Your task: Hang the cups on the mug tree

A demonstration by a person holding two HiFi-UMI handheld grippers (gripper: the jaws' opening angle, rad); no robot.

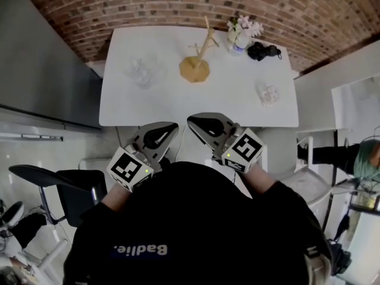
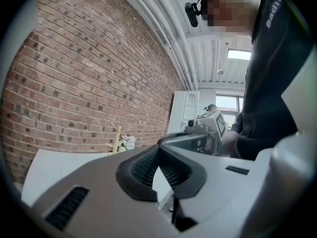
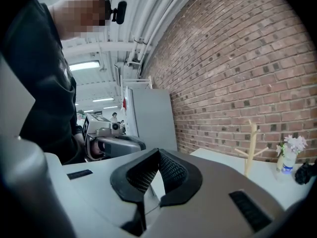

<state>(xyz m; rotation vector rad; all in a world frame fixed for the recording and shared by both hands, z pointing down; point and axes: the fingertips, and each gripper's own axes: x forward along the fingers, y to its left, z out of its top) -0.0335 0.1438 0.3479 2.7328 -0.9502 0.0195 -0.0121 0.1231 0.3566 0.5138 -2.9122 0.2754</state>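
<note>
A wooden mug tree (image 1: 196, 57) stands on the white table (image 1: 178, 108), near its far middle. A clear glass cup (image 1: 143, 72) sits to the tree's left, and a pale patterned cup (image 1: 268, 93) to its right. Both grippers are held low, in front of the table's near edge, close to the person's chest. My left gripper (image 1: 173, 126) is shut with nothing between its pads. My right gripper (image 1: 192, 122) is shut and empty too, its tip almost meeting the left one. The tree (image 2: 116, 138) shows far off in the left gripper view, and the tree (image 3: 251, 148) also in the right gripper view.
A small vase of pale flowers (image 1: 241, 32) and a black object (image 1: 263, 51) sit at the table's far right corner. A brick wall (image 1: 178, 5) runs behind the table. A dark chair (image 1: 65, 189) stands at the person's left, and white furniture (image 1: 347, 117) at the right.
</note>
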